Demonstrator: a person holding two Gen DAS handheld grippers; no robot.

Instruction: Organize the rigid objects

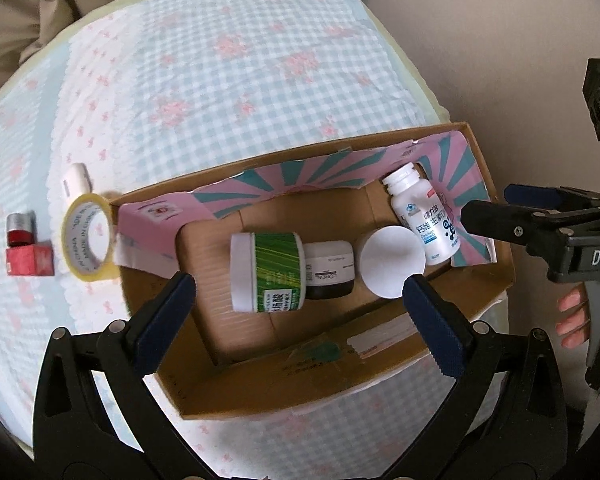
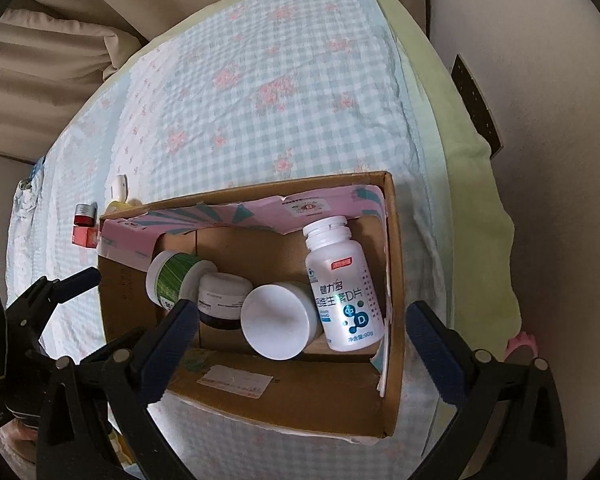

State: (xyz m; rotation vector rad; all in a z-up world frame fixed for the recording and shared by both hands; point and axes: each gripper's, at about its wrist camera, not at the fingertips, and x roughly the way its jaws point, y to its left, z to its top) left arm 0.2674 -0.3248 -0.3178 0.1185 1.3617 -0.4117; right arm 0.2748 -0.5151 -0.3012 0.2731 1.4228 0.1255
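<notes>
Cardboard box (image 1: pixel 260 392), one, set on a checked cloth (image 1: pixel 240 80). Inside are counted four containers in a row: one green-labelled jar (image 1: pixel 268 272) on its side, long axis along the row; one dark jar (image 1: pixel 330 276) beside it; one white-lidded jar (image 1: pixel 392 262), lid facing up; one white bottle (image 1: pixel 424 220), long axis crosswise to the row, cap toward the far wall.

Outside the box, only the left wrist view fully shows one tape roll (image 1: pixel 90 238), one white object (image 1: pixel 76 178), one small red jar (image 1: pixel 20 230) on one red box (image 1: pixel 30 262).

Left gripper (image 1: pixel 300 300) and right gripper (image 2: pixel 304 328): jaws spread wide above the box, nothing held.
</notes>
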